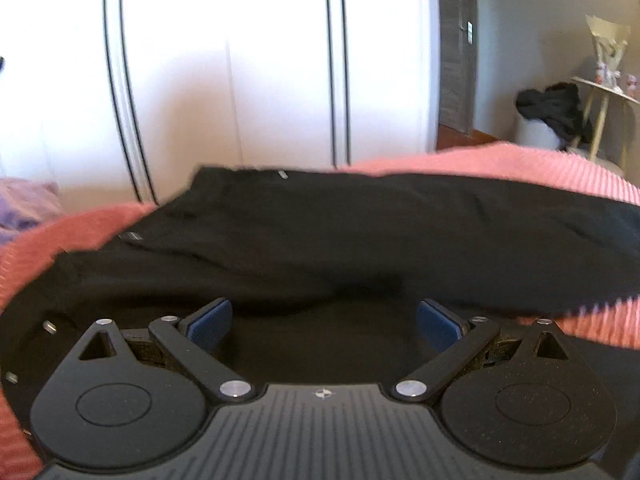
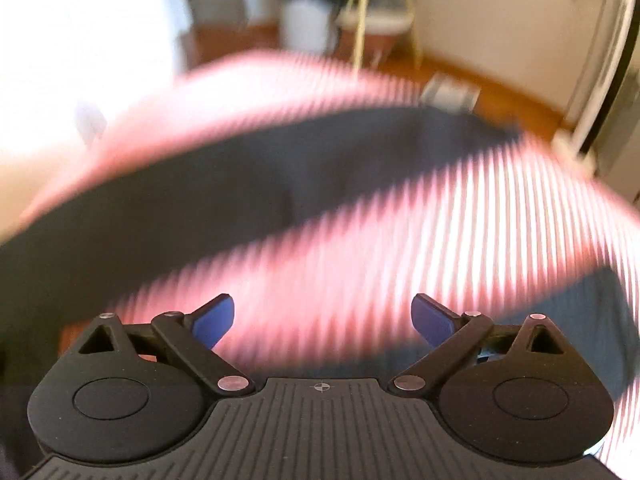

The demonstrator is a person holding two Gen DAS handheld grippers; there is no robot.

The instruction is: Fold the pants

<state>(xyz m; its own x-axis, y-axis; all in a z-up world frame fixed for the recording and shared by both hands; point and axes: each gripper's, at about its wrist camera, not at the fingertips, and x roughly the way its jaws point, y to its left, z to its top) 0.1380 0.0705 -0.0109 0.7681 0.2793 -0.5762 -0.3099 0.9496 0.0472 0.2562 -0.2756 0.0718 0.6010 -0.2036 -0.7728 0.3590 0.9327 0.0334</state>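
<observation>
The black pants [image 1: 360, 232] lie spread out on a pink ribbed blanket [image 1: 552, 168]. The left gripper [image 1: 324, 320] is wide apart right over the pants, holding nothing. The right gripper [image 2: 322, 320] is wide apart too, over the blanket, with the pants [image 2: 224, 184] just beyond.

bare pink bedspread [image 2: 460, 216] beside black pants [image 1: 360, 232], wardrobe [image 1: 240, 72] apparently close behind
</observation>
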